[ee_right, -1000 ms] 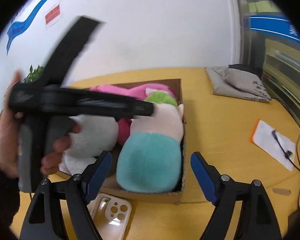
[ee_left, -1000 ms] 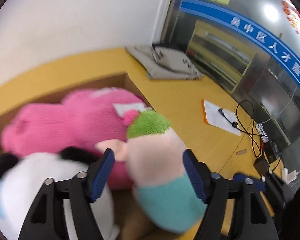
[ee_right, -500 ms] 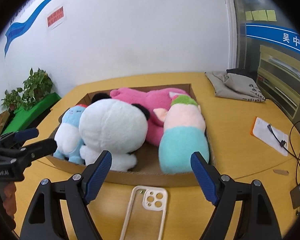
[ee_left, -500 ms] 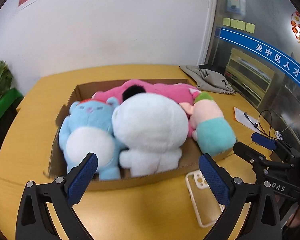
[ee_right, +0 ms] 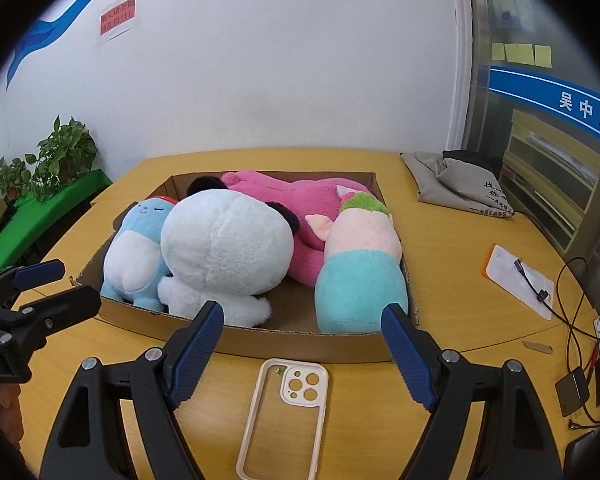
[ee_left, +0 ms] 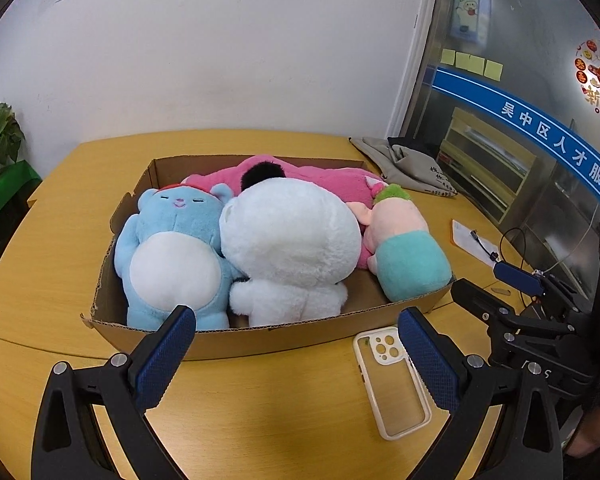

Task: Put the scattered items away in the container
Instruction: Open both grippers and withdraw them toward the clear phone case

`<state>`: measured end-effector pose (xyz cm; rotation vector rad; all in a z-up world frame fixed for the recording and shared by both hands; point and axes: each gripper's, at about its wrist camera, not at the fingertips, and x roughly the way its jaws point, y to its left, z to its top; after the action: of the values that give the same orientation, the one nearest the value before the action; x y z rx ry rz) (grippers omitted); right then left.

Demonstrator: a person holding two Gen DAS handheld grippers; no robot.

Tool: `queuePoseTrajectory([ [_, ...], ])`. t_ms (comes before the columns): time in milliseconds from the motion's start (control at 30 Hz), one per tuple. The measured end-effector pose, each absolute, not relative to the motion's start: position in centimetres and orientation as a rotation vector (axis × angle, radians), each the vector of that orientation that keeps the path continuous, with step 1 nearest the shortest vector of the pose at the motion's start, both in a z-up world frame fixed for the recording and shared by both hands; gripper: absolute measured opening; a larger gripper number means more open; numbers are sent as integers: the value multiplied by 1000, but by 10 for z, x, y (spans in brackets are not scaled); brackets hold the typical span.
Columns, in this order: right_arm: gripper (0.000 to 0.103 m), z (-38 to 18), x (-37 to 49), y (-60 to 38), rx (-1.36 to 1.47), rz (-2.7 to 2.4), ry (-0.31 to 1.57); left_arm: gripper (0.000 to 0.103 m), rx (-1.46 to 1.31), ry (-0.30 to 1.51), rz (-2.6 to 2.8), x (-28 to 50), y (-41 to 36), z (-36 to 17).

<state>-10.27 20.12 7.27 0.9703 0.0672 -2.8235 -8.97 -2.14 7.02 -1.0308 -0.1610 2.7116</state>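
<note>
Corrugated cardboard box (ee_left: 236, 342) holds fluffy plush toys (ee_left: 292, 236); ahead of the grippers, a glossy plastic phone case (ee_right: 284, 412) lies on smooth wooden table (ee_left: 260, 420).

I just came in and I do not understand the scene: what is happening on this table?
A person holds two grippers and is tidying things into a cardboard box. Four plush toys lie in it: blue, white, pink and a pig in teal. Both the left gripper and the right gripper hover open and empty in front of the box. A phone case lies on the table outside it.
</note>
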Motion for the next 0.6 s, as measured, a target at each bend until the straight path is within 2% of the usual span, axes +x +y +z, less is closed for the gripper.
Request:
queuePoseTrajectory([
  [600, 81, 63, -108, 202, 1007, -2814, 81, 103, -1061, -164, 2689, -93, -17, 63],
])
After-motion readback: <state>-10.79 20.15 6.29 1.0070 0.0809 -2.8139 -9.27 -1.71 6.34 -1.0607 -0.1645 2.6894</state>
